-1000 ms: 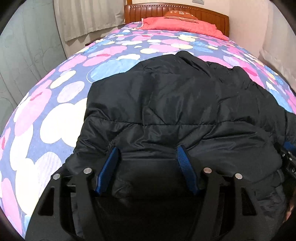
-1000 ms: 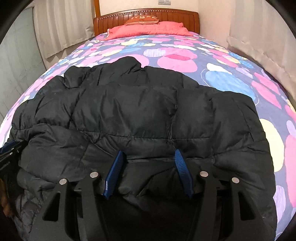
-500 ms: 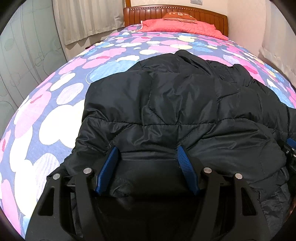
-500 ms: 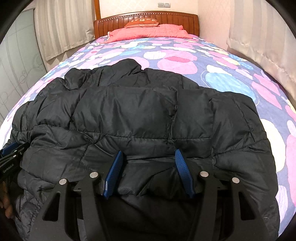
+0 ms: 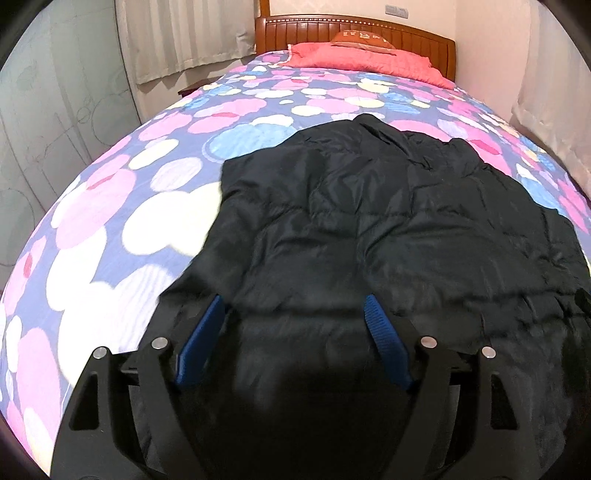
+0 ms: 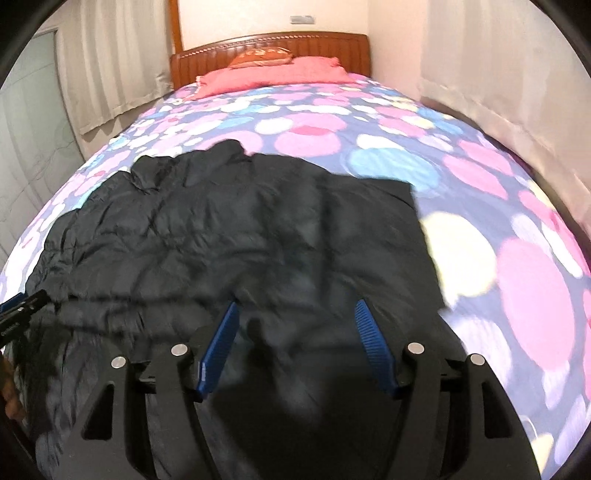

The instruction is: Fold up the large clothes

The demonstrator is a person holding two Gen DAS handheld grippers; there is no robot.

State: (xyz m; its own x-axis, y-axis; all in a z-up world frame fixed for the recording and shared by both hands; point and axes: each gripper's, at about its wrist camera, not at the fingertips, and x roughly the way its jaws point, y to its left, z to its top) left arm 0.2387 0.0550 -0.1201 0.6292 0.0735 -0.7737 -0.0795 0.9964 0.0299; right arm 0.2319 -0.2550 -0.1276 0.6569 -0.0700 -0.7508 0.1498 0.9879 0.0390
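Note:
A large black puffer jacket (image 5: 388,229) lies spread on the bed, its near part doubled over; it also shows in the right wrist view (image 6: 240,236). My left gripper (image 5: 293,306) is open, its blue pads wide apart over the jacket's near left edge. My right gripper (image 6: 297,310) is open over the near right edge. Neither holds fabric. The left gripper's tip (image 6: 18,314) shows at the left edge of the right wrist view.
The bed has a purple cover with pink, blue and white blobs (image 5: 110,221). A red pillow (image 5: 362,62) and wooden headboard (image 5: 354,26) are at the far end. Curtains (image 6: 498,74) hang on the right, a frosted glass panel (image 5: 44,110) on the left.
Both grippers have pulled back and risen away from the jacket, still open. The jacket now looks smaller and farther, with more bedcover visible on both sides.

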